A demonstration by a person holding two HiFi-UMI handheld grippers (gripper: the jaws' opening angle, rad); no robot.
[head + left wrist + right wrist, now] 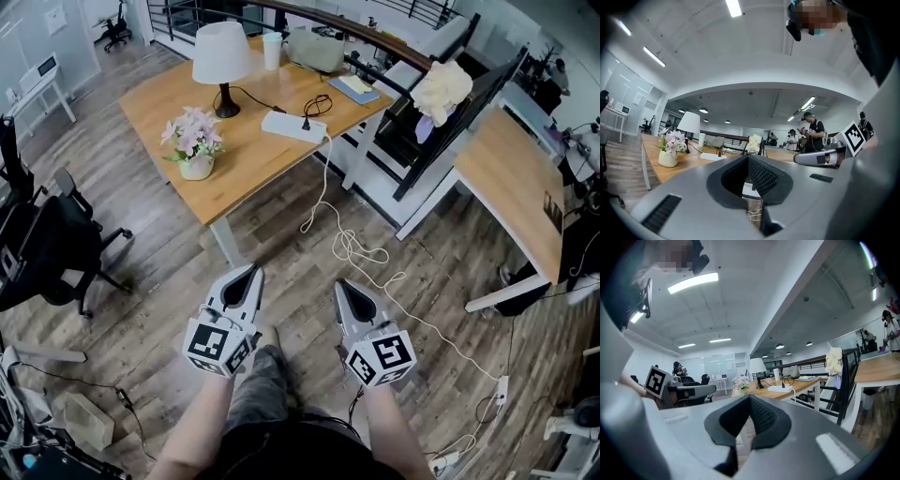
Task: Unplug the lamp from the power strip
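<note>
A white-shaded lamp (222, 56) stands on the wooden table (253, 164), far ahead of me. Its black cord runs to a plug (306, 122) that sits in the white power strip (293, 126) near the table's right edge. Low over the floor, well short of the table, my left gripper (252, 273) and right gripper (342, 287) are held side by side. Both are shut with nothing in them. The left gripper view shows the lamp (688, 124) and power strip (713, 156) far beyond my left gripper (749, 159). The right gripper view shows the lamp (758, 366) and strip (781, 389) in the distance.
A pot of pink flowers (194, 141), a cup (272, 49) and a grey bag (314, 49) share the table. The strip's white cable (352, 248) trails over the floor. A black office chair (47, 244) is at the left, a second table (516, 187) at the right.
</note>
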